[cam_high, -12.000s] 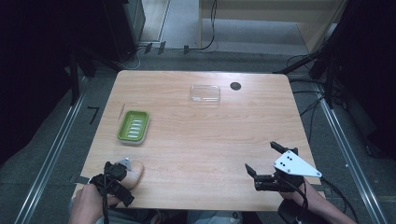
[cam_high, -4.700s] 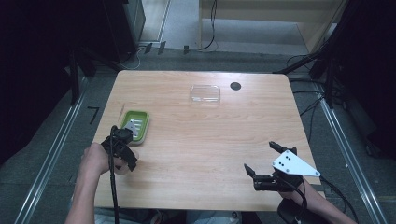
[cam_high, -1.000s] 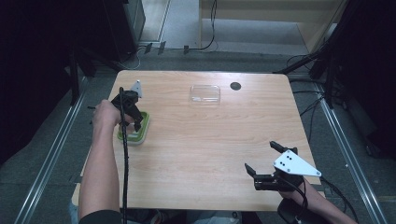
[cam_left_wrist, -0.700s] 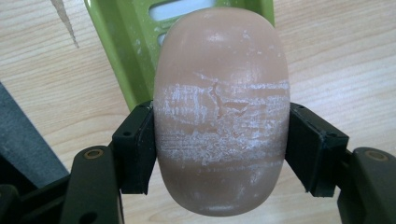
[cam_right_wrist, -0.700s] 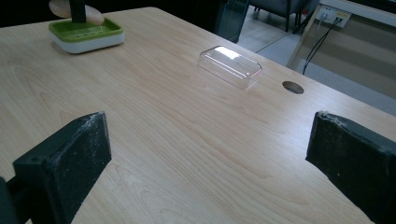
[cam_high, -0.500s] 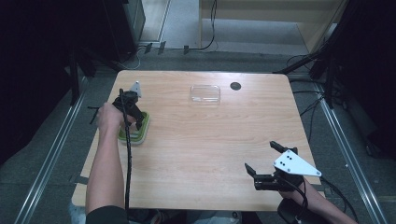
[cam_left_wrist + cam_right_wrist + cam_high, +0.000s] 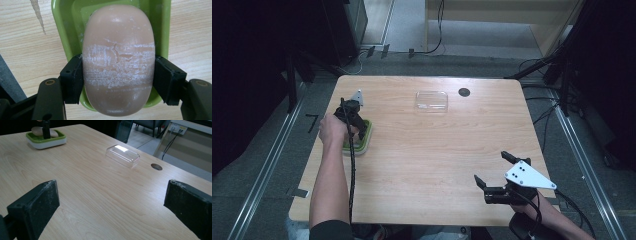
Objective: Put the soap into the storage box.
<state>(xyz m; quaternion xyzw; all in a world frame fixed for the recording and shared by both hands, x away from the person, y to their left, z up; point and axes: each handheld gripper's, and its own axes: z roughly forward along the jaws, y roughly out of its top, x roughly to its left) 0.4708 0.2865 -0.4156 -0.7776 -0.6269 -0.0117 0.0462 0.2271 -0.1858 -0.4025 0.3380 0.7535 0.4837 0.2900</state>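
Over the green dish, left tongs clamping unmarked soap (no lettering), right tongs agape.

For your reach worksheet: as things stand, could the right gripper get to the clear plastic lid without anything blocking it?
Probably yes. The right gripper is open and holds nothing, and only bare table lies between it and the clear lid.

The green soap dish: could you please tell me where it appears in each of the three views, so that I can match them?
High view: the green soap dish sits near the table's left edge, under the left tool.
Left gripper view: the dish lies beneath the soap.
Right gripper view: upper left corner.
Shared landmark: the soap in the dish.
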